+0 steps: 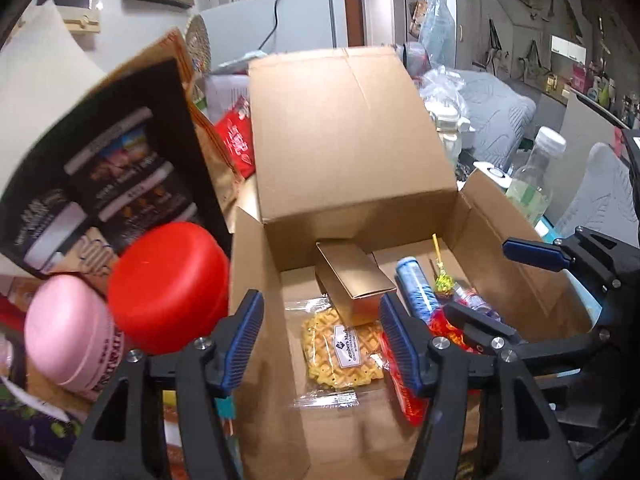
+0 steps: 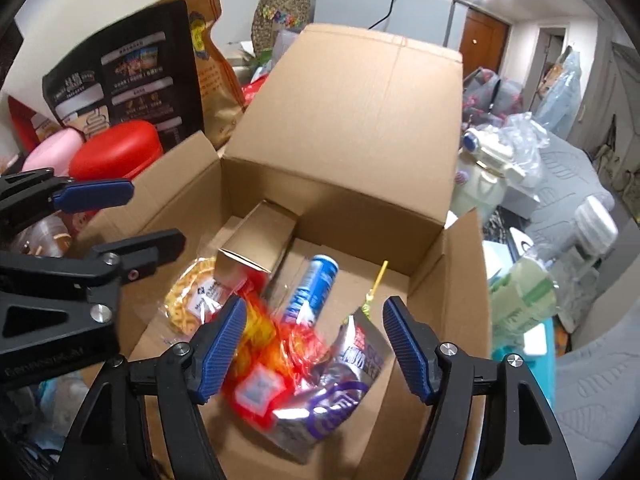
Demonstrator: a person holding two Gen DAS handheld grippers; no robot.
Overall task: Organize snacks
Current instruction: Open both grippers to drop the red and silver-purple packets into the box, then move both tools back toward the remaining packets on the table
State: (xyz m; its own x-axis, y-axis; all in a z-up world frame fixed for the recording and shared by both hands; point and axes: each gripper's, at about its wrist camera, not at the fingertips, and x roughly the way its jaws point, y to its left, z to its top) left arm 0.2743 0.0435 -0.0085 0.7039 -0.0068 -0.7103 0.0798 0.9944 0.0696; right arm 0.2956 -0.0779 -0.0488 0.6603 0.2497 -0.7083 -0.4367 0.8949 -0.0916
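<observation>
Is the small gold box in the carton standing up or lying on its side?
Lying on its side: the small gold box rests lengthwise, its end overlapping the waffle packet on the carton floor.

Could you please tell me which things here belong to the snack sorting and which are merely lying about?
Job:
cardboard box
waffle pack
small gold carton
blue tube
red packet
silver pouch

Lying about:
red lid
pink tub
clear bottle

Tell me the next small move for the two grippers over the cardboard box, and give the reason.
Probably swing the left hand-held gripper left toward the red tub beside the cardboard box. Both grippers, including the right hand-held gripper, are open and hold nothing. The waffle pack and the silver packet already lie in the box, while the red tub and the pink tub sit outside.
</observation>
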